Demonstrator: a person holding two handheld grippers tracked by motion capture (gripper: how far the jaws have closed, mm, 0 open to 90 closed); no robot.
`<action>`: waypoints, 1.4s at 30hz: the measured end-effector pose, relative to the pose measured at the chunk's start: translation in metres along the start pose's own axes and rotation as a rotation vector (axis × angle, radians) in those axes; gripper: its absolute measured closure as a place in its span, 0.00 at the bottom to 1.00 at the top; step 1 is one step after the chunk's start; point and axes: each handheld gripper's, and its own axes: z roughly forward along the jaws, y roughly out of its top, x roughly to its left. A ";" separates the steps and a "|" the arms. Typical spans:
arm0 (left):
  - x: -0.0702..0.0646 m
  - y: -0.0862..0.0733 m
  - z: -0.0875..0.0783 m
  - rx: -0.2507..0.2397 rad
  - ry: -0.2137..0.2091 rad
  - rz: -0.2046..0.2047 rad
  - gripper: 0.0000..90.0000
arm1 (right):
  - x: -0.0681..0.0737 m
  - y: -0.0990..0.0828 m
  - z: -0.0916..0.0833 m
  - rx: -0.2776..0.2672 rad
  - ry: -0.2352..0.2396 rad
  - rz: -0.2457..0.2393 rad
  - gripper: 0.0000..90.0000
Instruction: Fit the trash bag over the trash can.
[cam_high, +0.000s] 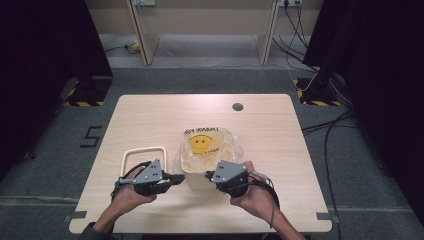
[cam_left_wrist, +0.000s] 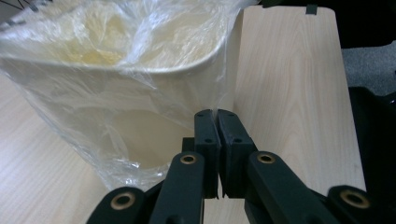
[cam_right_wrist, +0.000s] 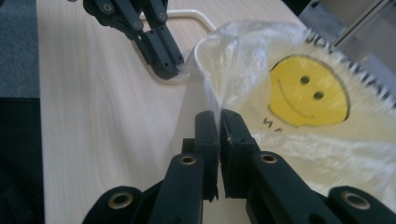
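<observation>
Light wood table (cam_high: 150, 115) on grey carpet (cam_high: 45, 150); black curtains (cam_high: 40, 45) at 9 & 3 o'clock, cables (cam_high: 320, 125) at 2, wooden desk legs (cam_high: 142, 35) at 12.

Even overhead light, dark margins
The tabletop (cam_high: 150, 125) is evenly lit with soft shadows; black curtains flank it; near gripper jaws look soft and the bag (cam_right_wrist: 299, 93) glares.

The clear plastic bag (cam_high: 209, 145) lining the cream bin (cam_high: 197, 177) carries a yellow smiley face with dark capital letters arching above it, at twelve o'clock from the smile in the high view; they read roughly "THANK YOU", seen upside down and creased. In the right gripper view the same smiley (cam_right_wrist: 308, 91) shows with letter fragments at its two o'clock edge, too cut off to read. On the grey floor (cam_high: 45, 150), at nine o'clock from the table (cam_high: 150, 115), a black "5" (cam_high: 91, 136) is marked.
</observation>
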 end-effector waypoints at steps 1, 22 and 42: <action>0.001 -0.002 0.002 0.010 0.003 -0.001 0.97 | 0.000 -0.006 0.000 -0.008 0.011 0.017 0.92; 0.007 -0.011 0.016 0.053 0.002 -0.031 0.96 | -0.096 -0.070 -0.024 -0.155 -0.182 0.684 0.49; 0.003 -0.012 0.022 0.057 -0.017 -0.024 0.96 | -0.078 -0.099 0.025 0.015 -0.025 0.615 0.93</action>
